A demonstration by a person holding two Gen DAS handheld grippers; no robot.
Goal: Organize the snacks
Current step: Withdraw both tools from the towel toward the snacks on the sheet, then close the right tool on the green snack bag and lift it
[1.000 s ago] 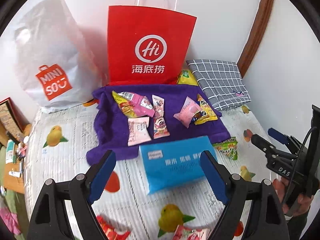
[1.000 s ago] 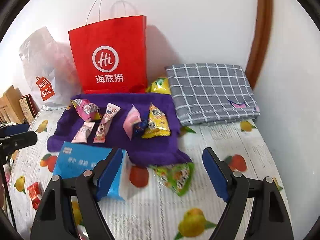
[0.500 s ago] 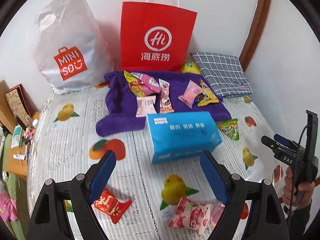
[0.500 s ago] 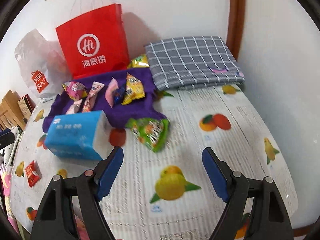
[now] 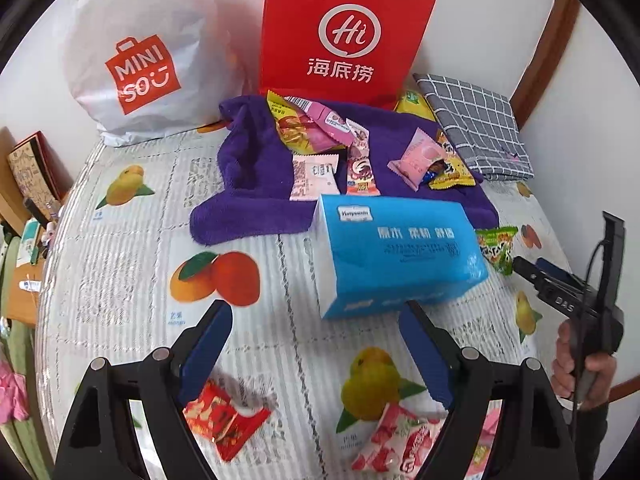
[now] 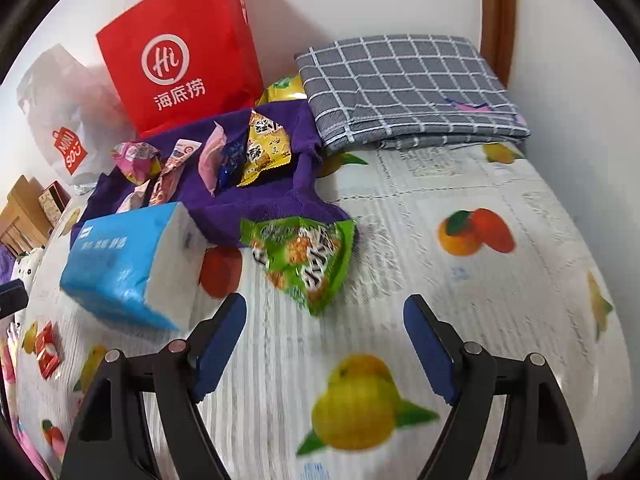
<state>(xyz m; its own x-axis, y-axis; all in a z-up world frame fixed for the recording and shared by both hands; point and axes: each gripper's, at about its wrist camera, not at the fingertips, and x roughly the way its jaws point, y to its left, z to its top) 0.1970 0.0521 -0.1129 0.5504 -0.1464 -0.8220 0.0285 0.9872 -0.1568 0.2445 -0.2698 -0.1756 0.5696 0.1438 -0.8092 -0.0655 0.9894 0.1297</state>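
On the fruit-printed bed sheet, the left hand-held gripper hangs with its blue pads spread wide apart and nothing between them. A red snack packet lies just under its left finger, and a pink-and-white snack packet lies below the right finger, both nearer the camera than the fingertips. Past the tips, slightly to the right, sits the blue tissue pack, and beyond it the purple towel carries a scatter of small snacks. A white MINISO bag and a red paper bag stand against the wall behind. Further right, the right hand-held gripper is likewise parted and empty; the green snack packet lies on the sheet just ahead of its fingertips, nearer the left finger, its top edge touching the towel's edge. A folded grey checked cloth rests at the far right.
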